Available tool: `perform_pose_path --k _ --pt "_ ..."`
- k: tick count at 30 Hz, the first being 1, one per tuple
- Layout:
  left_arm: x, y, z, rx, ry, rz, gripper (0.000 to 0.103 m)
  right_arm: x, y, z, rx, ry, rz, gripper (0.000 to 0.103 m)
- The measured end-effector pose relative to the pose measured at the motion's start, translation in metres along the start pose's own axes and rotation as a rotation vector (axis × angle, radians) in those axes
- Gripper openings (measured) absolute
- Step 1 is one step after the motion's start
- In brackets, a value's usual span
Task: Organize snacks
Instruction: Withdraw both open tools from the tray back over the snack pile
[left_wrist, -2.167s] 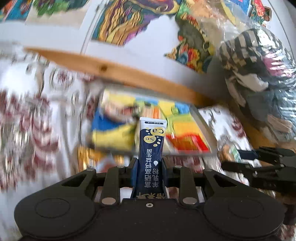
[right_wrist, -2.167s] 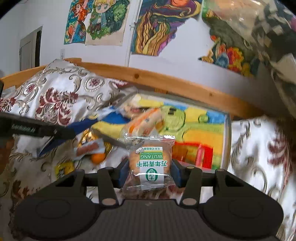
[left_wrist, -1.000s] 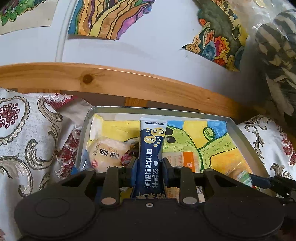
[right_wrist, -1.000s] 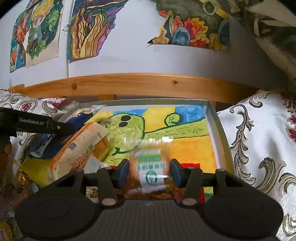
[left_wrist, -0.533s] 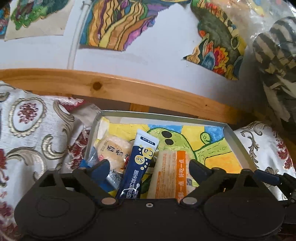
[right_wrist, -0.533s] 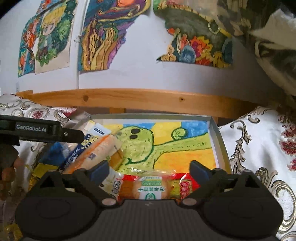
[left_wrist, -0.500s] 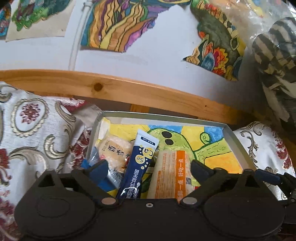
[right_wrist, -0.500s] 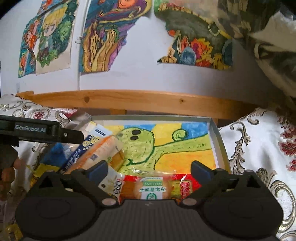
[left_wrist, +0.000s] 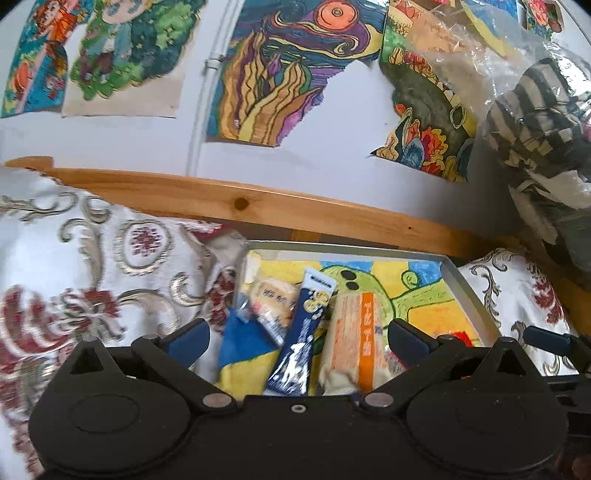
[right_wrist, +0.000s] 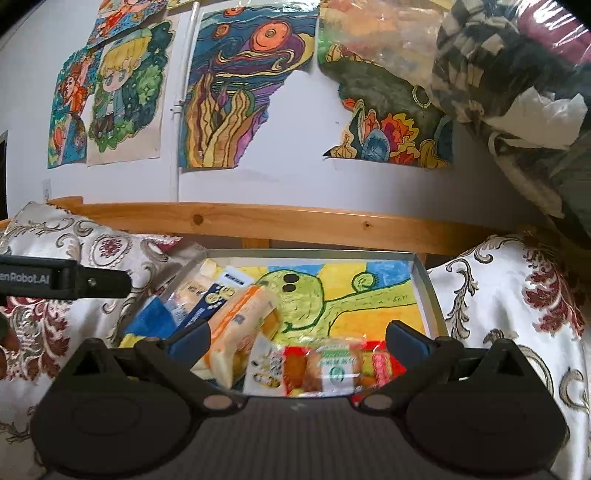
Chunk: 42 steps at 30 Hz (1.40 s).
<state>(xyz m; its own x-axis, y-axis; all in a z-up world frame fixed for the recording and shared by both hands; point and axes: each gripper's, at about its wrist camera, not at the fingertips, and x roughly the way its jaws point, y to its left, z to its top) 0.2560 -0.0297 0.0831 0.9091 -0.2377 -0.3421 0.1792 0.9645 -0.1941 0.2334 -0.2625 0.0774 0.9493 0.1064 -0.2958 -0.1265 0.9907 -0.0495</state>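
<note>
Blue stick pack (left_wrist: 301, 347) released into tray (left_wrist: 469, 291); grippers spread

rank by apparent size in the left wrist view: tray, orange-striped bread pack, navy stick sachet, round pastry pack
1. tray
2. orange-striped bread pack
3. navy stick sachet
4. round pastry pack, partly covered and farther off, so unsure against the sachet.

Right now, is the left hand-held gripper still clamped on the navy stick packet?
No: the left hand-held gripper is open, and the navy stick packet lies free in the tray.

Colourful drawings (left_wrist: 273, 70) hang above a wooden rail (left_wrist: 258, 206).
</note>
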Motion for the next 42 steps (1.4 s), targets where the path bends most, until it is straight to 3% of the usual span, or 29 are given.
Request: perform_pose_path --k 12,26,33,42 --pt "-0.069 0.026 -0.026 0.015 0.0 0.074 0.102 -0.045 0.028 -0.007 -0.022 0.008 0.026 0.103" --pt "-0.12 0.054 -0.075 -0.02 0.165 0.133 0.102 -0.085 0.074 -0.031 -0.156 0.041 0.128 0.103" --pt "-0.116 0.057 -0.088 -0.037 0.254 0.138 0.102 -0.085 0.093 -0.062 -0.204 0.172 0.18 0.103" --pt "-0.105 0.061 -0.1 -0.033 0.3 0.12 0.102 -0.07 0.101 -0.085 -0.199 0.325 0.209 0.103"
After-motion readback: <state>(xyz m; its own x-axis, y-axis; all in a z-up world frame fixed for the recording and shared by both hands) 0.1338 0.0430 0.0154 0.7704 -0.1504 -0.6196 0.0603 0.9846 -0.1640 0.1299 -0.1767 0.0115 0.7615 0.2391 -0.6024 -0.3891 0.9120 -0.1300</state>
